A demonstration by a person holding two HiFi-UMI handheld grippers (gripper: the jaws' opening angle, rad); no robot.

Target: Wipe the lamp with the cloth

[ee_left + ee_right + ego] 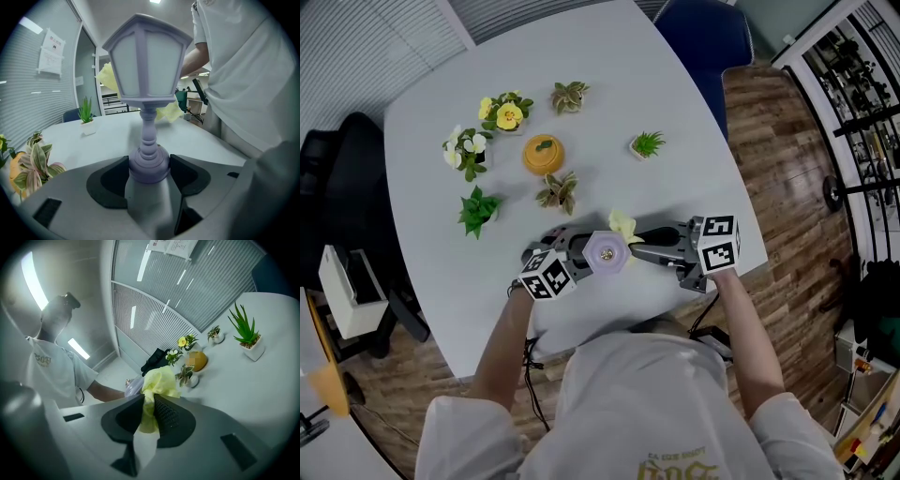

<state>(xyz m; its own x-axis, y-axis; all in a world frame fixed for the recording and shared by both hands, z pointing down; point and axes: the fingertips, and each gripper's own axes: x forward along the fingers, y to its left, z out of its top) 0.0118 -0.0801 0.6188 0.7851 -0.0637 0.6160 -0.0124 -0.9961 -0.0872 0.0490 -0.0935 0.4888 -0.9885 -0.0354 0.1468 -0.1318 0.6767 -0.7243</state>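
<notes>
Lamp [606, 251] [147, 84] is seen at the lower middle of the head view, held over the near edge of the counter [431, 141] between two tools. It is made of smooth lavender plastic, shaped as a lantern with frosted white panes, a turned stem and a round base. The base is clamped on both sides by the black pads of the left tool [148, 161]. One pale yellow cloth [622, 225] [159, 380], soft and crumpled, is pinched between the closed jaws of the right tool [149, 399], whose inner pad is ribbed. The cloth is bunched just behind the lantern head; whether it touches cannot be told.

On the white, matte counter, in the upper middle of the head view, six small potted plants [478, 210] are counted, grouped around one rounded orange object [543, 155], well apart from the lamp. One blue chair [703, 37] is set at the far edge and one black chair [347, 187] at the left, on a wooden floor [787, 187].
</notes>
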